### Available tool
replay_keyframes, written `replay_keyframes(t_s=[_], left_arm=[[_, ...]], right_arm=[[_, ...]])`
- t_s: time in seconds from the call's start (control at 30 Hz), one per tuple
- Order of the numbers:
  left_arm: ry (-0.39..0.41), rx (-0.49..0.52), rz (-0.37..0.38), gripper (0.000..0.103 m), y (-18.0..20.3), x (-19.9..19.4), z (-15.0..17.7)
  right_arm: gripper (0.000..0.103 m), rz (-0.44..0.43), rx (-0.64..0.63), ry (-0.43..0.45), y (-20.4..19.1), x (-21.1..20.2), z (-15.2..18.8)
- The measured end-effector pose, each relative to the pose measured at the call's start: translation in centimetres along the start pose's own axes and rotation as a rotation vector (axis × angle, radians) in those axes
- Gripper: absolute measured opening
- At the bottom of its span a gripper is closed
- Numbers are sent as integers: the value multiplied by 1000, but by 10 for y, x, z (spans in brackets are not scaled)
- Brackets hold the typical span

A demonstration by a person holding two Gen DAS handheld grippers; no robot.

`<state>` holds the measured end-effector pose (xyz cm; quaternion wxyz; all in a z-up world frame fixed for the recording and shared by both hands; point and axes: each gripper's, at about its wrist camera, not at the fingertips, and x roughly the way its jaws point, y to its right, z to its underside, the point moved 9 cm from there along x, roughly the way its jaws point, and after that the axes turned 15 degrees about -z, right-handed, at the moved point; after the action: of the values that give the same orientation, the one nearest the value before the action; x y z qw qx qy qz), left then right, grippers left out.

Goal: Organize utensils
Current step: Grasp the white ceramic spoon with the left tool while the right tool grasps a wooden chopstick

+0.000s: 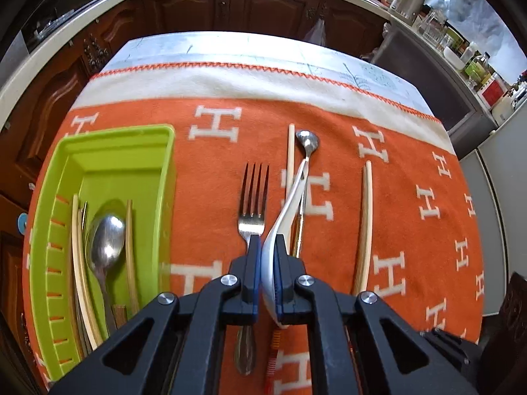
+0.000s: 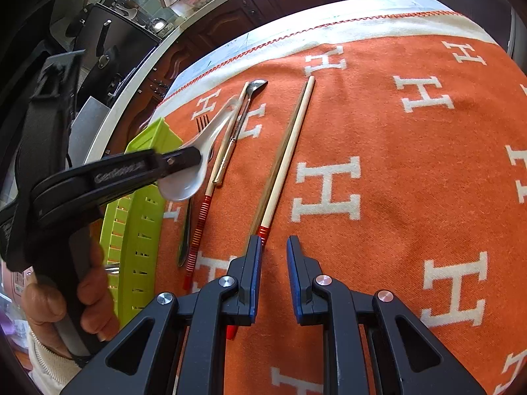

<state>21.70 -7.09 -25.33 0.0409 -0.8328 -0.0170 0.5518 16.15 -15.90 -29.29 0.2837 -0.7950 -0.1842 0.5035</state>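
You are gripping the white spoon (image 1: 280, 230) in your left gripper (image 1: 266, 247); your right gripper (image 2: 274, 247) is hanging slightly parted, empty. Next, I judge, carry it to the green tray (image 1: 168, 171).

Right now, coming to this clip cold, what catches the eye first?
The orange blanket with white H letters covers the table. The left gripper is shut on a white ceramic spoon by its bowl, handle pointing away, lifted over the cloth beside the fork. At the left sits a lime-green tray already holding a metal spoon and chopsticks; the right gripper hangs open and empty by a red-tipped chopstick pair.
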Motion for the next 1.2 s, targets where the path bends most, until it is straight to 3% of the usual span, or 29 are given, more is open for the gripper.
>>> replay_keyframes(t_s=[0.37,0.53,0.83,1.03,1.2], left_arm=[[-5,9,-4,4,-3,2,15],[36,-5,0,4,-7,-12,12],[138,-67,9,4,-42,-72,12],[187,-141,-42,4,-97,-102,25],[156,-176,-102,4,-136,-103,57]], right_arm=[[16,48,-49,-14,-11,9,-2],[9,136,-147,-20,-18,16,-6],[9,315,-280,-39,-28,28,-12],[6,258,-194,-21,-24,23,-14],[5,172,-95,1,-22,10,-10]])
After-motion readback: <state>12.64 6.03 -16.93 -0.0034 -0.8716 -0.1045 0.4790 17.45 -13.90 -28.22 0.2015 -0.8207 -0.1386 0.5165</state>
